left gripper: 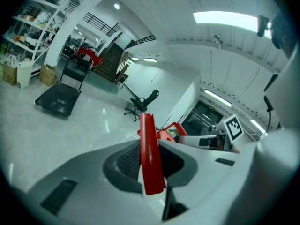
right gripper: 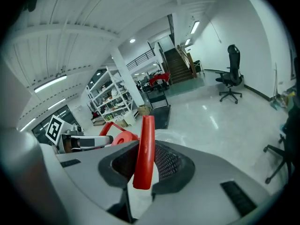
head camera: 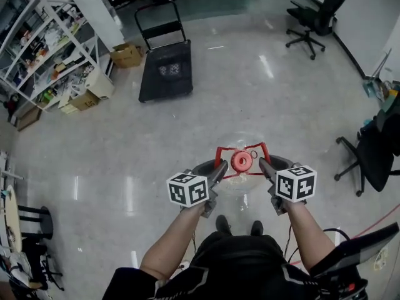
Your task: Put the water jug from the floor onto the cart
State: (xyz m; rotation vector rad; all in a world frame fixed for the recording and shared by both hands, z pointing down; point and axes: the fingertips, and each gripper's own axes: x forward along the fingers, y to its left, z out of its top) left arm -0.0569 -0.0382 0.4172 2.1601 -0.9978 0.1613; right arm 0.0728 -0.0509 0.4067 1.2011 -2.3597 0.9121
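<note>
Arms: both forearms (head camera: 170, 245) reach forward from the bottom edge of the head view.
Left gripper (head camera: 219, 167): jaws clamped on the left side of the jug's red handle (head camera: 256, 146). In its own view the red strip (left gripper: 151, 163) is pinched between the grey pads.
Right gripper (head camera: 265, 166): jaws clamped on the right side of the handle. In its own view the strip (right gripper: 143, 149) stands upright between the pads.
Jug (head camera: 242, 186): clear body, hard to make out. It has a red cap (head camera: 241, 161). It hangs between the two grippers, off the floor (head camera: 250, 92), just ahead of the person's shoes.
Cart (head camera: 165, 67): black flatbed with its push bar upright. It is well apart from the jug, far up the floor.
Surroundings: shelves (head camera: 44, 49) and boxes (head camera: 127, 55) to the left of the cart, and an office chair (head camera: 315, 17) at top right.
</note>
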